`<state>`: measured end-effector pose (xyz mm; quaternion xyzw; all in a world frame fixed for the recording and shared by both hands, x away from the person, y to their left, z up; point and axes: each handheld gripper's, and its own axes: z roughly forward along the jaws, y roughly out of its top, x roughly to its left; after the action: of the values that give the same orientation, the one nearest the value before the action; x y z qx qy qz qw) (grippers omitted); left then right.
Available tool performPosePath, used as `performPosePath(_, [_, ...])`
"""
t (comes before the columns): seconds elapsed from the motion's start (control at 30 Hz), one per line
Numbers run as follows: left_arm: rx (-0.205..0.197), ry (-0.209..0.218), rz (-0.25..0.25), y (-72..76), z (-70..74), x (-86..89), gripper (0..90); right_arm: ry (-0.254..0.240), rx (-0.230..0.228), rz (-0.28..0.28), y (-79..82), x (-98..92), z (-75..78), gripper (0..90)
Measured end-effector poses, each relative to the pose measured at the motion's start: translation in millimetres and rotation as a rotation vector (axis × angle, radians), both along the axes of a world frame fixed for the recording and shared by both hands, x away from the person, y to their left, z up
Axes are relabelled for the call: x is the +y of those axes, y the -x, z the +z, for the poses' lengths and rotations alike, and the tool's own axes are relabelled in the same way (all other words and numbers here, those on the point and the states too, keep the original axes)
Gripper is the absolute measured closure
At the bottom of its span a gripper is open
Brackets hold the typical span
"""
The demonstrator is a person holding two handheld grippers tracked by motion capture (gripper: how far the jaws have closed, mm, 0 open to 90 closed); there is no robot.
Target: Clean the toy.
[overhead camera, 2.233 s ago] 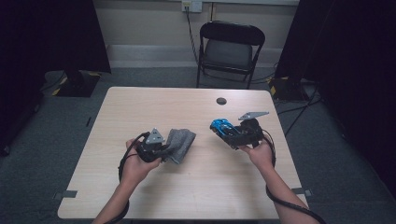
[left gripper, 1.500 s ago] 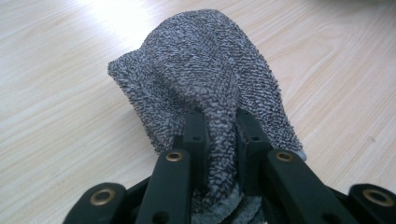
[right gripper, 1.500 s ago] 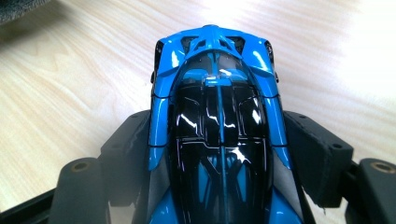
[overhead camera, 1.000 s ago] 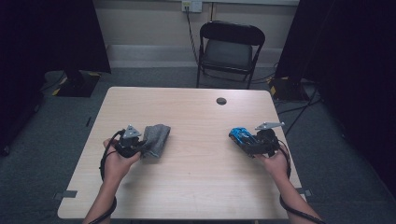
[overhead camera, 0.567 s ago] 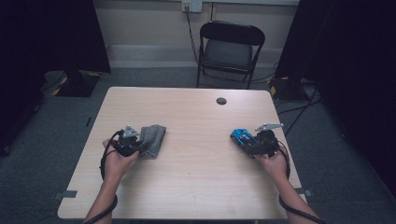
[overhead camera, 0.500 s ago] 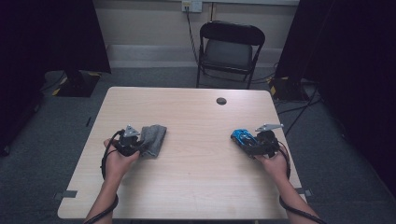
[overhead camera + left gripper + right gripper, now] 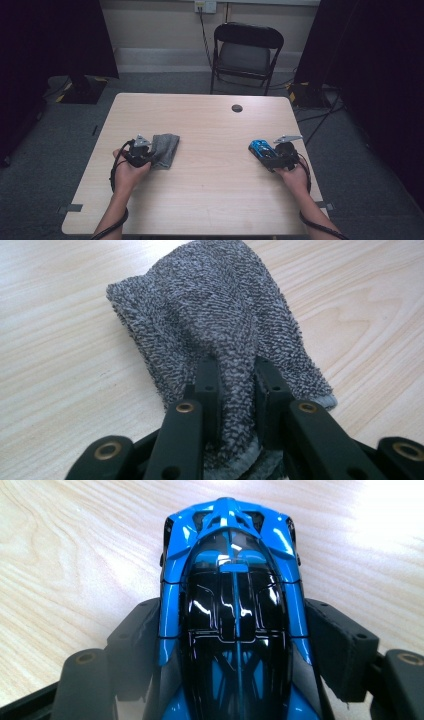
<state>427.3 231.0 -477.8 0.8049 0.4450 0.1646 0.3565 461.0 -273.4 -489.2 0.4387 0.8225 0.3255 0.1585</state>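
A grey terry cloth [image 7: 165, 149] lies on the left part of the wooden table [image 7: 215, 190]. My left gripper [image 7: 150, 155] is shut on its near end; in the left gripper view a ridge of the cloth [image 7: 210, 320] is pinched between the two black jaws of that gripper [image 7: 235, 390]. On the right side a blue and black toy car [image 7: 261, 148] rests low on the tabletop. My right gripper [image 7: 267, 154] is shut on it, and in the right gripper view the jaws of that gripper [image 7: 232, 645] press on both flanks of the car [image 7: 232, 605].
A small dark round hole cover [image 7: 237, 108] sits near the table's far edge. A black folding chair [image 7: 245, 52] stands behind the table. Cables run on the floor at the right.
Both hands moved apart from the table's middle, the cloth going left and the car going right. Over the last half second the right hand sank slightly with the car.
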Motion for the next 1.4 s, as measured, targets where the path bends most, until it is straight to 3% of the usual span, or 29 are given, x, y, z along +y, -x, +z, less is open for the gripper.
performPosePath(0.7, [-0.008, 0.005, -0.008, 6.0, -2.3, 0.2, 72.3, 0.003, -0.028, -0.005, -0.9, 3.3, -2.9, 26.3])
performPosePath(1.03, [-0.013, 0.024, 0.009, 10.7, 1.9, -1.2, 55.9, 0.018, -0.046, 0.024, 0.3, 5.1, -3.2, 20.3])
performPosePath(1.4, [-0.029, 0.029, 0.019, 14.5, 7.7, 0.6, 49.6, -0.010, -0.058, 0.040, 1.3, 5.2, 10.6, 16.1])
